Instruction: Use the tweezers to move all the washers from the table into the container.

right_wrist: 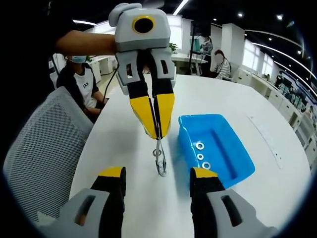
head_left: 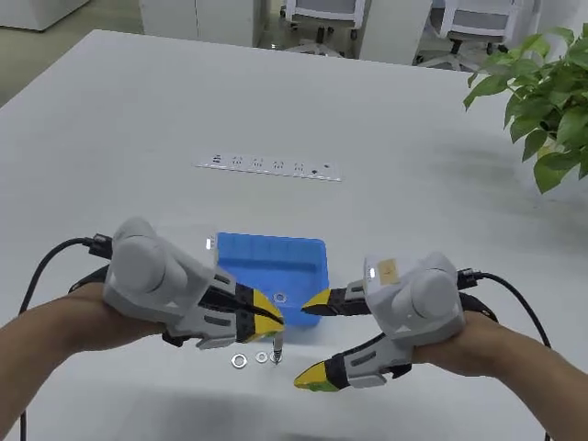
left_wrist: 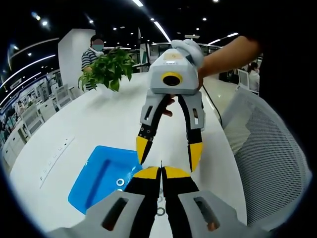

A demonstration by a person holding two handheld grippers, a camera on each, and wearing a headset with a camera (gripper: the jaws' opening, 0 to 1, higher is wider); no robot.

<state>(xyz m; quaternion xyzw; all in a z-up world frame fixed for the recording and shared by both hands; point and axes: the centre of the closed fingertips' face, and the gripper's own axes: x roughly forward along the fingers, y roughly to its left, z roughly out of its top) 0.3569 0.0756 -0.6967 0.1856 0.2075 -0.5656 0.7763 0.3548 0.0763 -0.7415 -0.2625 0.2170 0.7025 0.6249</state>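
you hold your left gripper [head_left: 269,322] low over the white table [head_left: 276,110], just in front of the near edge of the blue container [head_left: 276,248]. its yellow-tipped jaws are pressed together on a pair of thin metal tweezers [right_wrist: 160,158], which point down from the jaws to the table top. the tweezer tips sit among a few small washers [head_left: 240,361] lying loose on the table, just beside the container's near wall. whether the tips are pinching one of them is too small to tell.

your right gripper [head_left: 314,338] faces the left one from the other side, close by, with its jaws spread wide and nothing between them. one jaw tip is at the container's near corner, the other lower down, toward you. in the right gripper view the wide jaws frame the tweezers and the loose washers between them.

inside the container, three washers [right_wrist: 200,156] lie in a short row on the blue floor.

farther across the table, well apart from the work, a white power strip [head_left: 266,167] lies flat. a green leafy plant [head_left: 547,101] reaches in at the far right edge of the table.
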